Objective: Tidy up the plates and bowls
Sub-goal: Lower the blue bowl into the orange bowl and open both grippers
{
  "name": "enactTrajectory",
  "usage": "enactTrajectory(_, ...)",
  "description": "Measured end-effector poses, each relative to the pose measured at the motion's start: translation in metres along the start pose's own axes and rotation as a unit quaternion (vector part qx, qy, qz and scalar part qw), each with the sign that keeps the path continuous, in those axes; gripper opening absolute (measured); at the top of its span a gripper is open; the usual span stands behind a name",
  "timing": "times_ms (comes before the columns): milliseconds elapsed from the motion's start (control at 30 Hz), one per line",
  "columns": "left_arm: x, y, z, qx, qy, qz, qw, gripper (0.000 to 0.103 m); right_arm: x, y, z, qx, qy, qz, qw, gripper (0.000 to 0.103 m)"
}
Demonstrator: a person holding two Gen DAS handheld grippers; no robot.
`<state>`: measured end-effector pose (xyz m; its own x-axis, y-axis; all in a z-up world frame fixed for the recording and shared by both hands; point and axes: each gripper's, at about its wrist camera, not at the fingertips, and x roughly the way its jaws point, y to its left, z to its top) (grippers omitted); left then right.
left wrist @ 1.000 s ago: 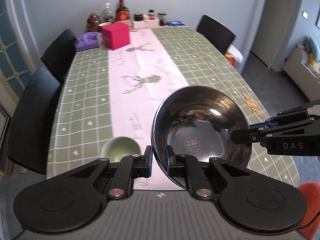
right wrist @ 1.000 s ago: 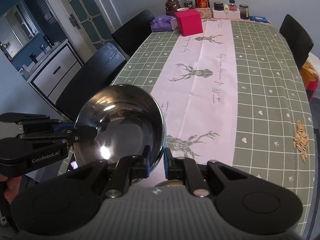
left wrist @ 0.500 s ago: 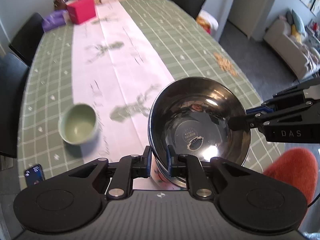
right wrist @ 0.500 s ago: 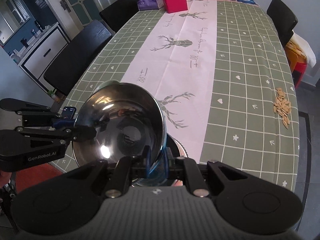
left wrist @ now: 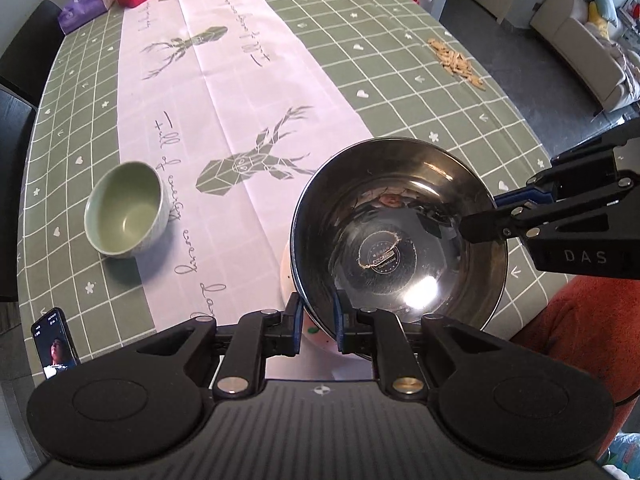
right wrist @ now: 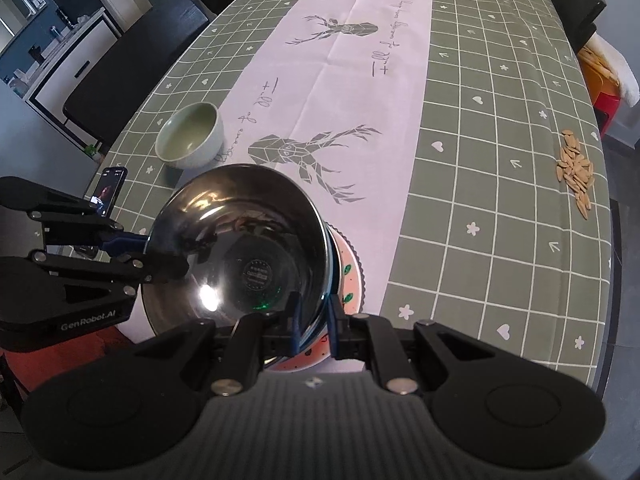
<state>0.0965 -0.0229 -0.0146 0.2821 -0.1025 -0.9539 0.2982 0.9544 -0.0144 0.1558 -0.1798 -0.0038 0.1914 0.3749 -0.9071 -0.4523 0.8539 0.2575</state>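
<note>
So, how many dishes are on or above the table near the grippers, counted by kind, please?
Steel bowl: 1, held at its rim by the left gripper and the right gripper
Green ceramic bowl: 1, on the tablecloth
Patterned plate: 1, under the steel bowl
Total: 3

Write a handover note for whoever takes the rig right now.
Left tool: shut on the shiny round steel bowl, near rim.
Right tool: shut on the same bowl's opposite rim.
Bowl sits over the white patterned plate at the near table edge; contact cannot be told.
Small pale green ceramic bowl stands apart on the checked tablecloth.
Left: seat the steel bowl, release, then probably gather the green bowl.
</note>
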Motion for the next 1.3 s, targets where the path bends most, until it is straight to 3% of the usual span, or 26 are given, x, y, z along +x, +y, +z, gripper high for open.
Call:
enactTrajectory(500, 0.010, 0.000, 0.005, 0.003, 0.016, 0.001, 0.9999, 0.018, 0.010, -0.002, 0.003, -0.005, 0.014, -0.005, 1.000, 0.011)
enactTrajectory(667, 0.010, 0.002, 0.006, -0.005, 0.016, -0.006, 0.9998, 0.019, 0.011, -0.003, 0.003, -0.002, 0.007, 0.000, 1.000, 0.017)
enactTrajectory(767, 0.015, 0.005, 0.004, -0.013, 0.024, -0.006, 0.9996, 0.029, 0.010, -0.002, 0.004, -0.005, 0.001, -0.005, 1.000, 0.029)
enactTrajectory(900, 0.025, 0.015, 0.001, -0.035, 0.027, -0.021, 0.9988, 0.038, 0.014, -0.005, 0.002, 0.001, 0.004, -0.005, 1.000, 0.035)
enactTrajectory(1000, 0.032, 0.021, -0.001, -0.051, 0.029, -0.047, 0.9972, 0.038, 0.025, -0.011, -0.001, 0.020, 0.019, 0.011, 1.000, 0.035)
enactTrajectory(1100, 0.033, 0.022, -0.002, -0.055, 0.023, -0.064, 0.9961, 0.029, 0.034, -0.014, -0.005, 0.036, 0.023, 0.026, 0.999, 0.022)
enactTrajectory(1300, 0.027, 0.018, 0.002, -0.039, 0.011, -0.051, 0.9978, 0.029, 0.032, -0.009, -0.003, 0.022, 0.011, 0.011, 1.000, 0.019)
